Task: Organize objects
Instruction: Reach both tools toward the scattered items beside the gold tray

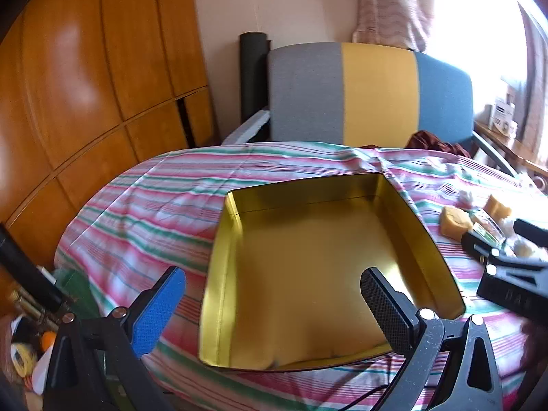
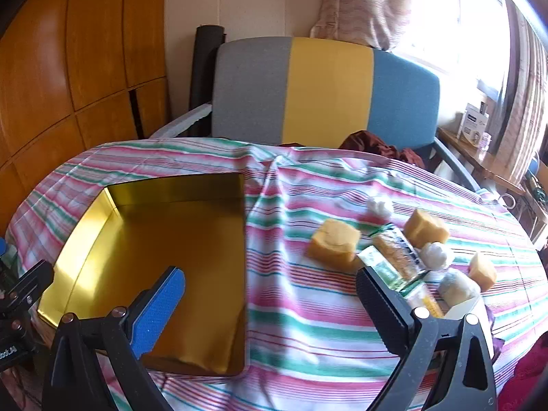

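Both tools are held with their jaws spread wide and nothing between them. The left gripper [image 1: 274, 308] hangs over the near end of the gold tray [image 1: 219, 250], which lies on the striped cloth [image 1: 144, 205]. The right gripper [image 2: 270, 308] hangs over bare cloth just right of the tray [image 2: 78, 226]. Ahead and right of it lie the loose items: three yellow sponges [image 2: 334, 245], white cotton balls [image 2: 436, 255] and a snack packet [image 2: 397, 255], the packet close beside the right finger.
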Demonstrator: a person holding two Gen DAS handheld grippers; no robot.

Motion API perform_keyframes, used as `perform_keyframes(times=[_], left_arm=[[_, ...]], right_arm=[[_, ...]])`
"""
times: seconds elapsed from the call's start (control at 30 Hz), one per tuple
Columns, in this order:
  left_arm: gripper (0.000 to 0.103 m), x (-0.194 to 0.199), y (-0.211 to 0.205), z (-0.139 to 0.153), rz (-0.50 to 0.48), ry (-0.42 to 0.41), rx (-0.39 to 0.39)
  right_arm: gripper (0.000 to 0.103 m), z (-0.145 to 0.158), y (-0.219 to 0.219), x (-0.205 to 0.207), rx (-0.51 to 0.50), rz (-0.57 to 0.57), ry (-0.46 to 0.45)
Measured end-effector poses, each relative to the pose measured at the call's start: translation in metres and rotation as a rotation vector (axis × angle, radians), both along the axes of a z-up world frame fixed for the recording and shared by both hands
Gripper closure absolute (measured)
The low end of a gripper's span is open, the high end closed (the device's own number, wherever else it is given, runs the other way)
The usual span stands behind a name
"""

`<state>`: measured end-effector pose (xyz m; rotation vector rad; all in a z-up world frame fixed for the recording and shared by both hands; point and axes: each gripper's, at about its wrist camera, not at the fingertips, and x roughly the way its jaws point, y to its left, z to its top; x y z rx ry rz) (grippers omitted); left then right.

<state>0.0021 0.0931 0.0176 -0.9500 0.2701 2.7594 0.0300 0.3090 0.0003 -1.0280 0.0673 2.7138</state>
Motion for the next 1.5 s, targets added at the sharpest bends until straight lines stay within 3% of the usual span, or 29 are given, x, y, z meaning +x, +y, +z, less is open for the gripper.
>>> perform_keyframes(times=[0.4, 0.7, 1.1, 1.2, 1.33, 1.43, 1.5], left_arm=[[0.000, 0.006, 0.042, 0.001, -0.118, 0.007, -0.029], [0.000, 0.006, 0.073, 0.000, -0.219, -0.025, -0.011], [0.000, 0.013, 0.127, -0.006, -0.340, -0.058, -0.037], [0.000, 0.012, 0.138, -0.007, -0.373, -0.082, -0.003], [0.000, 0.001, 0.159, -0.007, -0.428, -0.191, 0.092], [0.000, -0.006, 0.178, -0.006, -0.473, -0.205, 0.132], [0.000, -0.015, 0.195, -0.008, -0.486, -0.257, 0.153]], right_arm=[[0.001, 0.016, 0.084, 0.011, 0.018, -0.097, 0.006], [0.001, 0.011, 0.149, 0.023, 0.020, -0.120, -0.008], [0.001, -0.006, 0.209, 0.036, -0.136, -0.230, 0.029], [0.001, -0.005, 0.224, 0.043, -0.196, -0.268, 0.051], [0.001, -0.007, 0.239, 0.048, -0.269, -0.318, 0.052], [0.001, -0.010, 0.250, 0.054, -0.308, -0.369, 0.051], [0.001, -0.012, 0.257, 0.057, -0.334, -0.392, 0.052]])
